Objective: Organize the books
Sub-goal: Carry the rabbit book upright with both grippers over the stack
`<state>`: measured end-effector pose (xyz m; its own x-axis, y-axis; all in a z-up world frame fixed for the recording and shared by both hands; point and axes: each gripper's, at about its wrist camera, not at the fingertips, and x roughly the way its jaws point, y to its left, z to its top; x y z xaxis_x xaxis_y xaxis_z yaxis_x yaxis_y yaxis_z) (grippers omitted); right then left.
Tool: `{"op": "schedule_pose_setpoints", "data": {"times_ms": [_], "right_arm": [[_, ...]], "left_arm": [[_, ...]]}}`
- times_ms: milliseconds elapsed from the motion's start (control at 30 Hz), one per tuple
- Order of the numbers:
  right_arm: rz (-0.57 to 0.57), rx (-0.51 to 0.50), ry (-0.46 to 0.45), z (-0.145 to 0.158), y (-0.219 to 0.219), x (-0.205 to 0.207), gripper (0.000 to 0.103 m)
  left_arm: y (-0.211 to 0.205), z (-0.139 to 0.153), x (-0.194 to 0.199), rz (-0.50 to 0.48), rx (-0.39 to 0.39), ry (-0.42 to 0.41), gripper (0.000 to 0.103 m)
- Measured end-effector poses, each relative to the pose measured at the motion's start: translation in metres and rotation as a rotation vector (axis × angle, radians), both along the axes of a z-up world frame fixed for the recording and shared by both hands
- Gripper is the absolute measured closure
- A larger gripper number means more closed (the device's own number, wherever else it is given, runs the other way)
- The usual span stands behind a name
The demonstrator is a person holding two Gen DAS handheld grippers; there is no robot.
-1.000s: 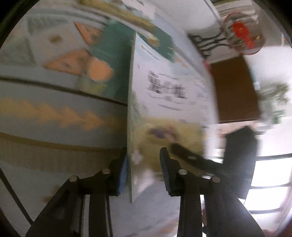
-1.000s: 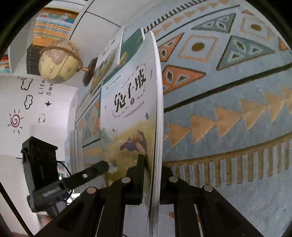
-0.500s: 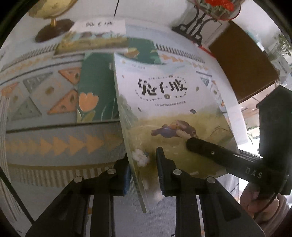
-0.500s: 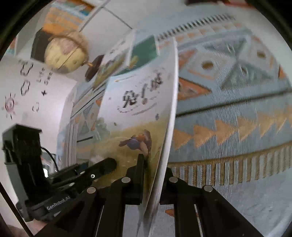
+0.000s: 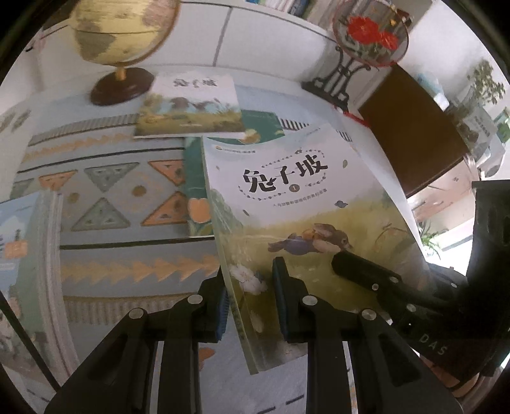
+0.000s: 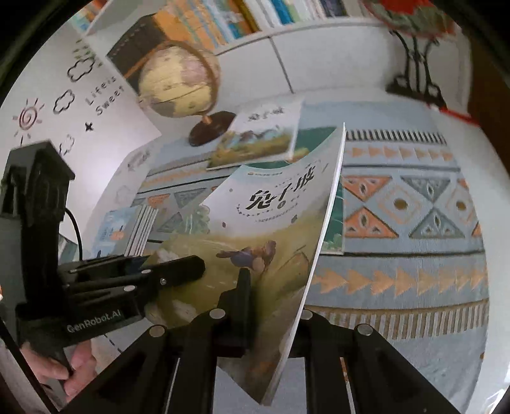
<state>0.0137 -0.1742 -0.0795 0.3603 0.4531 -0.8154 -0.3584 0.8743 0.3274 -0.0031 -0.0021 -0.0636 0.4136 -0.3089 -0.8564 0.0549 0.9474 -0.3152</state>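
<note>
Holding the thin paperback picture book with a running rabbit on its cover above the patterned blue-and-orange rug, we pinch its lower edge with both: our left gripper near the spine, our right gripper at the page edge. Two more books lie near the cream globe.
</note>
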Motion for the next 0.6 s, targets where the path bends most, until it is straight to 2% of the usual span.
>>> {"op": "schedule_pose_setpoints", "data": {"times_ms": [333, 600], "right_arm": [[0.052, 0.039, -0.049, 0.029, 0.075, -0.017, 0.091], [0.124, 0.091, -0.071, 0.041, 0.167, -0.033, 0.091]], "left_arm": [[0.087, 0.029, -0.033, 0.108, 0.011, -0.033, 0.082], [0.181, 0.046, -0.061, 0.212, 0.045, -0.057, 0.082]]}}
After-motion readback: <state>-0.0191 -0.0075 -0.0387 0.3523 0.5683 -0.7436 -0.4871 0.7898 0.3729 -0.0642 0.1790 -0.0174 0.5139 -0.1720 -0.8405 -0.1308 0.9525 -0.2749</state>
